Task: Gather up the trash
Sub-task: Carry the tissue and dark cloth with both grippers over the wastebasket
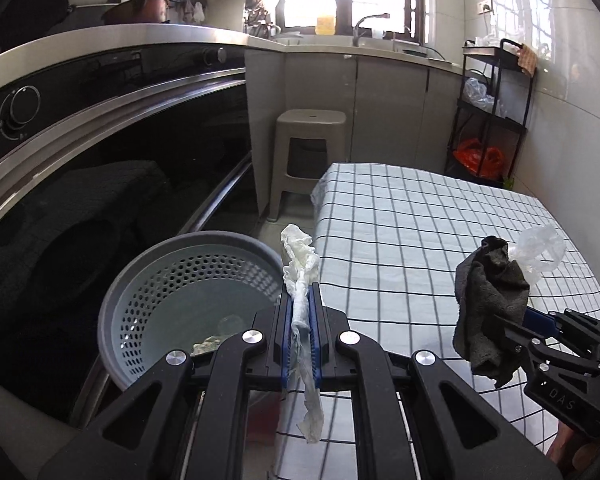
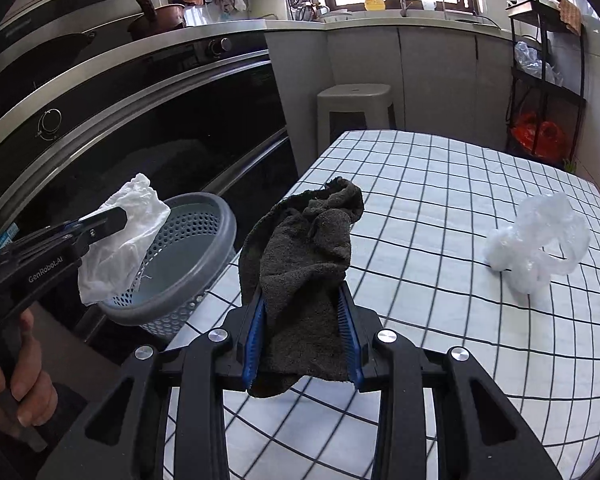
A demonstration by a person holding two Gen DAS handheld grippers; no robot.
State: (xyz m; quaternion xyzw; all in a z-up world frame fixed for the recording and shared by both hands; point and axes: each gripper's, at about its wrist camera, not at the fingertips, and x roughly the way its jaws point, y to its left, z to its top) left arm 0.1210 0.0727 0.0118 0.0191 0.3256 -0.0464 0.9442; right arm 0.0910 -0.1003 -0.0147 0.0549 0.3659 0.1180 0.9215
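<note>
Left wrist view shows the left gripper's (image 1: 301, 312) fingers pinched nearly closed on a crumpled white tissue (image 1: 300, 276), held above the grey perforated basket (image 1: 152, 276). Right wrist view shows the right gripper's (image 2: 305, 320) fingers clamped partway on a dark cloth (image 2: 304, 256) over the checked worktop (image 2: 440, 208), where a clear plastic bag (image 2: 540, 236) lies apart.

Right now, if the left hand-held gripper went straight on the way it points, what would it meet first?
Probably the grey perforated basket: its far rim lies just ahead of the left hand-held gripper, which holds a crumpled tissue. Depth is uncertain.
</note>
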